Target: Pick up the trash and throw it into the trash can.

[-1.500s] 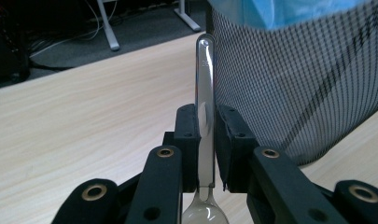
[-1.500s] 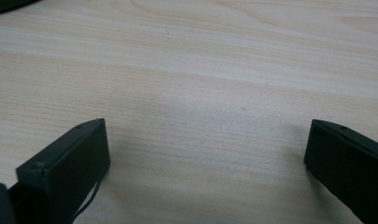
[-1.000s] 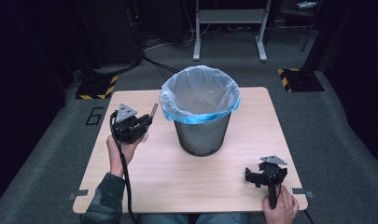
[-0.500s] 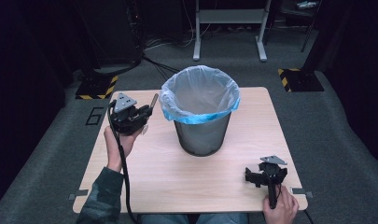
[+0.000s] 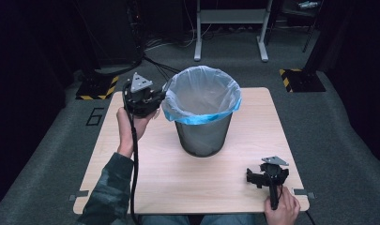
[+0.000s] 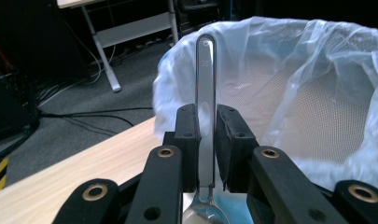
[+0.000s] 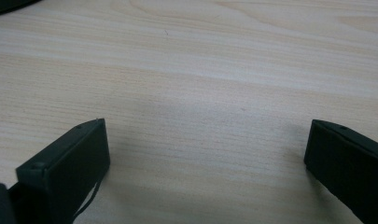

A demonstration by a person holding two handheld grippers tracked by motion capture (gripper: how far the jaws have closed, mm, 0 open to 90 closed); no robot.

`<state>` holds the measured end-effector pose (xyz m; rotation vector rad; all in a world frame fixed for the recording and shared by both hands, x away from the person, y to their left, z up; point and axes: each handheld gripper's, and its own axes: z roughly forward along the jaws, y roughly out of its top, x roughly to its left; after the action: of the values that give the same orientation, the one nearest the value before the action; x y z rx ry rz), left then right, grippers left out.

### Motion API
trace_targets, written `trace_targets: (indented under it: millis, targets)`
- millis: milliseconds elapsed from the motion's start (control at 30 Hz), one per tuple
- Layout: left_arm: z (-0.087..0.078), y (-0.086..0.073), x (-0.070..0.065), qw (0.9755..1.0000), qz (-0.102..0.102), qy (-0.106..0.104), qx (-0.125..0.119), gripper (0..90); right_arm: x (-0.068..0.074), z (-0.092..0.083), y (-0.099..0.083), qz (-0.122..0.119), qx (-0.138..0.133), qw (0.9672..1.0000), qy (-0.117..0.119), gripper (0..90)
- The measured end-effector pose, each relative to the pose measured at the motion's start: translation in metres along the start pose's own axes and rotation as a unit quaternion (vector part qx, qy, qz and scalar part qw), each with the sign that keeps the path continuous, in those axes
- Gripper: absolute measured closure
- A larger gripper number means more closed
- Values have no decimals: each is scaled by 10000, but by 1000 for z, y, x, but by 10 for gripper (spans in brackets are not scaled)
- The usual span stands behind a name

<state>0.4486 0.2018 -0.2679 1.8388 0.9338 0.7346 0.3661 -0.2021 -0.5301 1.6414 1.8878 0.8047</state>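
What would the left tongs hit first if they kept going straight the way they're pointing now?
Most likely the clear bag lining the mesh bin. The left tongs are shut on a metal spoon whose handle tip leads, aimed at the bag's near rim. Depth is unclear, so the tip might pass just over it.
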Motion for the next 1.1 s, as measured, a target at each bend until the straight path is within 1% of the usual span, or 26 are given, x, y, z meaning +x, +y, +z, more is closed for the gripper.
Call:
trace_targets:
  millis: [67,100,167,300,433,600,633,767,900,933,967,1100]
  targets:
    - [5,8,-4,10000,46,-32,-13,794,0,0,0,6,1,10000,14,0]
    - [8,11,-5,10000,38,-56,-44,794,0,0,0,1,1,10000,0,0]
    - [12,19,-9,9999,97,-77,-59,793,0,0,0,0,-2,10000,0,0]
    - [20,31,-15,9997,163,-146,-84,794,0,0,0,1,1,10000,0,0]
    - [30,43,-23,9993,288,-223,-56,794,0,0,0,0,0,10000,1,0]
    - [42,52,-32,9989,379,-260,-58,794,0,0,0,12,-3,10000,3,0]
    - [42,52,-32,9989,379,-260,-58,793,0,0,0,12,-3,10000,3,0]
    - [52,59,-36,9987,410,-314,-45,794,0,0,0,10,-3,10000,8,0]
    - [65,60,-39,9986,386,-358,54,794,0,0,0,2,-8,10000,4,0]
    - [67,60,-39,9984,429,-370,75,793,0,0,0,5,-8,10000,0,0]
    - [71,60,-41,9984,399,-381,91,793,0,0,0,-5,-11,10000,-1,0]
    - [75,59,-42,9983,359,-423,190,790,0,0,0,-6,-11,10000,5,0]
